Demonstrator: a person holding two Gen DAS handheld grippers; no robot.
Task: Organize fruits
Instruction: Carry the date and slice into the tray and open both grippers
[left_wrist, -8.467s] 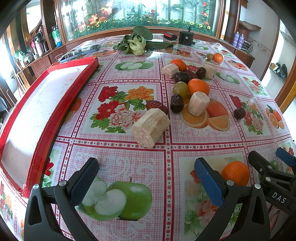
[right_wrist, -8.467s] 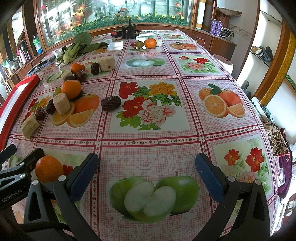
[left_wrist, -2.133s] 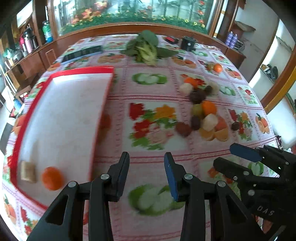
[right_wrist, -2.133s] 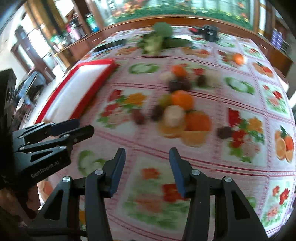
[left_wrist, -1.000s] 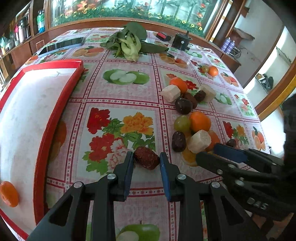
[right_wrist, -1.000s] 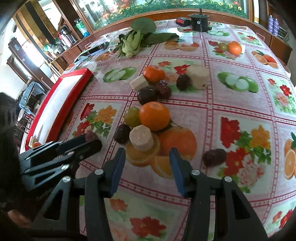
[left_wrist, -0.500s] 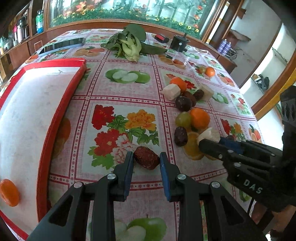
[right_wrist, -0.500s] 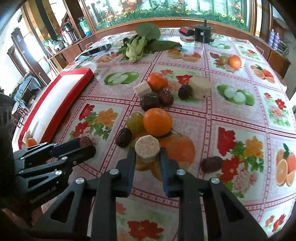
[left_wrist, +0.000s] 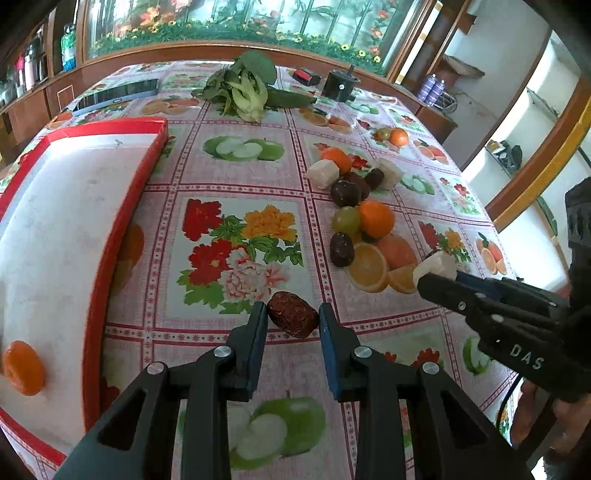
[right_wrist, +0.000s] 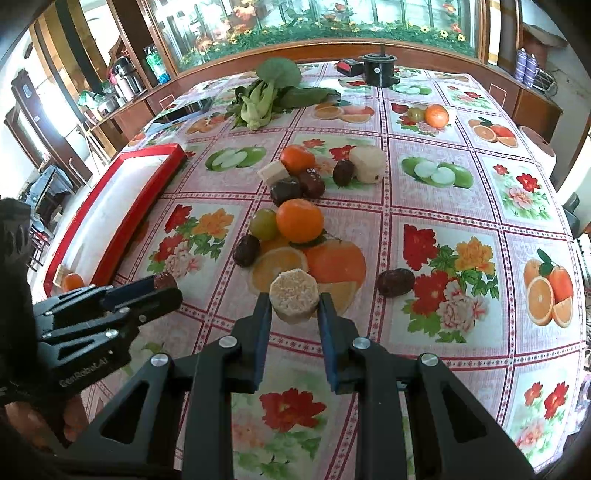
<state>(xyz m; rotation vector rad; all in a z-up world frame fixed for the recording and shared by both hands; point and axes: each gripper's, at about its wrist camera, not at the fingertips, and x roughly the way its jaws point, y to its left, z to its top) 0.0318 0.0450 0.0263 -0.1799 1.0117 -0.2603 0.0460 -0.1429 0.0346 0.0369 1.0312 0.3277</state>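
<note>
Crowding the held sugarcane chunk (right_wrist: 294, 295): oranges (right_wrist: 300, 220).

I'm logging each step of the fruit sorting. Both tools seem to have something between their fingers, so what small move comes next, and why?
Probably lift both and carry them toward the red-rimmed tray. The left tool is closed on a dried date and the right tool on a sugarcane chunk, while the tray already holds an orange.
</note>
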